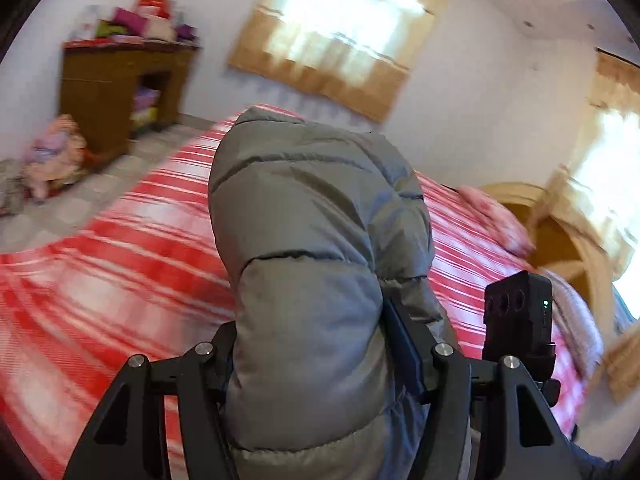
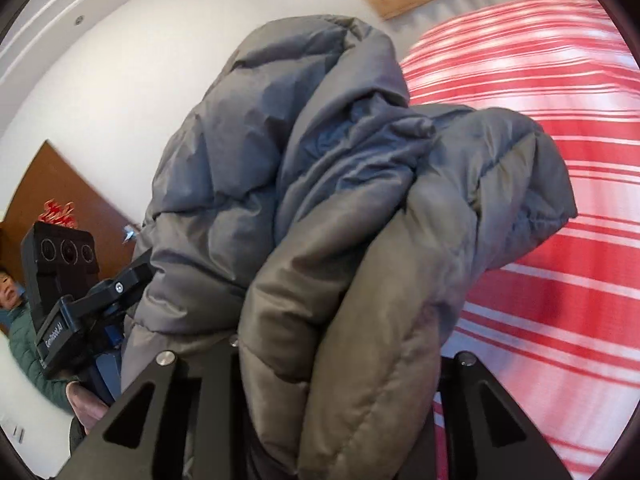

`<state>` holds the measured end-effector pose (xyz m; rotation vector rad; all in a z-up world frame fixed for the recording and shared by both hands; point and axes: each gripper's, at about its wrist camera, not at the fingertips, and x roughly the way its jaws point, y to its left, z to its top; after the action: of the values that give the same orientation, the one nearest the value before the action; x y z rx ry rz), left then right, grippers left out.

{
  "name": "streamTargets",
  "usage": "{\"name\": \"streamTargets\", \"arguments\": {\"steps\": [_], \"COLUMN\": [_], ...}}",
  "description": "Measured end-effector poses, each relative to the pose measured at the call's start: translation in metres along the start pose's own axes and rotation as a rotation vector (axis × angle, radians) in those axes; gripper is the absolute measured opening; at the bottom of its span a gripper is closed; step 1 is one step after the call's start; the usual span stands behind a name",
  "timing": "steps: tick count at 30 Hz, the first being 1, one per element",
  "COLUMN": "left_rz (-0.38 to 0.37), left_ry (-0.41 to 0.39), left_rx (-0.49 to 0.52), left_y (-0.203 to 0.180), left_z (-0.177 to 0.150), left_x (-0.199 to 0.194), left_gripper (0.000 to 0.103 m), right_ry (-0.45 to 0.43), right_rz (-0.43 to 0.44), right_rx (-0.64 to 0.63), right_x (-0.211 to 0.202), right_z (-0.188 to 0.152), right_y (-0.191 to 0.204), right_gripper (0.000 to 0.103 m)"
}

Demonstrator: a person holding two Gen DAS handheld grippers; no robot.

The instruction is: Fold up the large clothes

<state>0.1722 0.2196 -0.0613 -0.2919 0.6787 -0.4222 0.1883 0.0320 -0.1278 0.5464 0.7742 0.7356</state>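
Note:
A grey puffer jacket [image 1: 312, 240] hangs lifted above the bed, gathered in both grippers. In the left wrist view my left gripper [image 1: 316, 344] is shut on a thick quilted fold; one black finger [image 1: 404, 340] shows at the fold's right side and the other is hidden behind the cloth. In the right wrist view the jacket [image 2: 320, 200] bulges up in a bunched mass out of my right gripper [image 2: 332, 360], which is shut on it, its fingers buried under the padding. The two grippers are close together, side by side.
Below lies a bed with a red and white striped cover [image 1: 120, 260], a pink pillow [image 1: 500, 220] and a wooden headboard [image 1: 560, 240]. A wooden cabinet [image 1: 116, 92] and a clothes pile [image 1: 52, 160] stand on the floor. A person's green sleeve [image 2: 28, 340] is at left.

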Motion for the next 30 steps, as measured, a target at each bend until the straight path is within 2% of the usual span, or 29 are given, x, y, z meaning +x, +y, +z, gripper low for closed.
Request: {"name": "streamTargets", "arguments": {"steps": [2,5,8,10,12,15,17,19,20,25,27,29,30], "left_rz": [0.065,0.163,0.232,0.27,0.32,0.343,0.345,0.351,0.354,0.354,0.354,0.359,0.362], "left_ry": [-0.013,0.007,0.018,0.029,0.052,0.058,0.059,0.065,0.068,0.073,0.075,0.077,0.078], "left_rx": [-0.017,-0.054,-0.077,-0.073,-0.057,-0.039,-0.016,0.014,0.028,0.062,0.059,0.07,0.073], "left_y": [0.024,0.057,0.077,0.089,0.095,0.1,0.098,0.094,0.093,0.092,0.092,0.089,0.09], "left_z": [0.001,-0.005,-0.013,-0.016,-0.022,-0.029,-0.032,-0.035,-0.035,-0.038,-0.037,-0.038,-0.037], "left_x": [-0.004,0.01,0.028,0.033,0.045,0.048,0.046,0.042,0.041,0.037,0.036,0.034,0.035], "left_gripper": [0.062,0.062,0.062,0.062,0.062,0.062,0.062,0.062,0.062,0.062,0.062,0.062,0.062], "right_ry": [0.018,0.054,0.054,0.065,0.067,0.058,0.074,0.077,0.058,-0.038,-0.073,-0.125,-0.133], "right_rz": [0.027,0.015,0.016,-0.015,-0.018,-0.016,-0.061,-0.12,-0.154,-0.254,-0.32,-0.393,-0.41], "right_rx": [-0.021,-0.049,-0.007,0.01,0.052,0.083,0.057,0.036,0.017,-0.049,-0.108,-0.186,-0.204], "right_x": [0.037,0.082,0.105,0.118,0.116,0.11,0.102,0.094,0.081,0.03,0.022,0.015,0.013], "right_z": [0.001,0.001,0.002,-0.002,-0.005,-0.005,0.0,0.004,0.005,0.025,0.035,0.045,0.044], "right_y": [0.008,0.009,-0.007,-0.016,-0.029,-0.039,-0.037,-0.021,-0.016,0.003,0.025,0.049,0.056], "right_gripper": [0.032,0.031,0.031,0.033,0.036,0.039,0.047,0.062,0.064,0.064,0.064,0.061,0.057]}}
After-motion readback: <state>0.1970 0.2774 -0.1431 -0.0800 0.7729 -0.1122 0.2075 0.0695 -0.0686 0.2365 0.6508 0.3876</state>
